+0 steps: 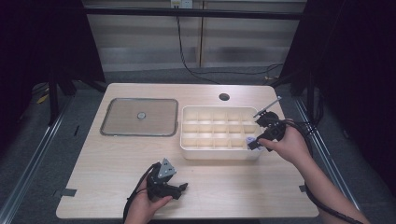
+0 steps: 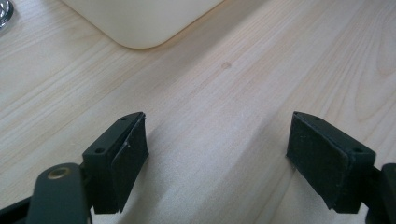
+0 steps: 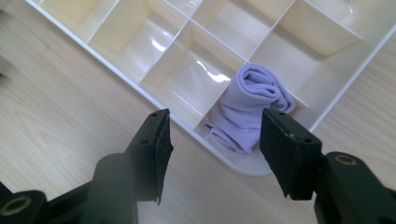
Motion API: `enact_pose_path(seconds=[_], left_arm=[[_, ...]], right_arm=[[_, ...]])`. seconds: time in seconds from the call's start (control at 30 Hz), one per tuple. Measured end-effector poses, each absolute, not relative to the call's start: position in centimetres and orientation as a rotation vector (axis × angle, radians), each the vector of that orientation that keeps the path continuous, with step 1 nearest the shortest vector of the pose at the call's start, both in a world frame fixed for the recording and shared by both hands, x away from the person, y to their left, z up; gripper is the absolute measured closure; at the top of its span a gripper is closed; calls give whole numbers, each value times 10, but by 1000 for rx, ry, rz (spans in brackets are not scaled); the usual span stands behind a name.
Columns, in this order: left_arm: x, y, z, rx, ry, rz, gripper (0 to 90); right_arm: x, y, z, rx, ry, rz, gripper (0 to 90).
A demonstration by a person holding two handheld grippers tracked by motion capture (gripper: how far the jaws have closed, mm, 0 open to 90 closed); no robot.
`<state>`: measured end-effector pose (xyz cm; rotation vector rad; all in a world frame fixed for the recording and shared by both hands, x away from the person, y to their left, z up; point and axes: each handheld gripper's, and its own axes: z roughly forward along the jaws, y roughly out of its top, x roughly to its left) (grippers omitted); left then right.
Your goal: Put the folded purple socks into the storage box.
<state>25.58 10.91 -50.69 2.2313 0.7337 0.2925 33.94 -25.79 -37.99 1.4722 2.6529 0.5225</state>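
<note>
A cream organiser tray (image 1: 218, 154) with several compartments stands right of the table's middle. A rolled lilac cloth (image 3: 254, 109) lies in its near right corner compartment (image 1: 251, 139). My right gripper (image 3: 217, 117) hovers just over that corner, jaws open, with the cloth below and between them and the pads not touching it. In the high view the right gripper (image 1: 255, 145) is at the tray's right end. My left gripper (image 1: 181, 187) rests near the table's front edge, open over bare wood (image 2: 217, 122), with a corner of the tray (image 2: 140, 23) ahead.
A flat metal-framed glass lid (image 1: 140, 116) with a centre knob lies left of the tray. A round cable hole (image 1: 224, 97) is in the table's far side. Cables trail from both grippers. Bare wood stretches between the left gripper and the tray.
</note>
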Motion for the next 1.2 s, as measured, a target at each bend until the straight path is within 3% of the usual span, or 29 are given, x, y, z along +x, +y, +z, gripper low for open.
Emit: enact_pose_path(seconds=[0.57, 1.2], left_arm=[[256, 109, -507, 2230, 735, 291, 197], [256, 109, -507, 2230, 735, 290, 197]], right_arm=[[303, -269, -382, 1438, 2648, 642, 387], [262, -275, -418, 1406, 2576, 804, 320]])
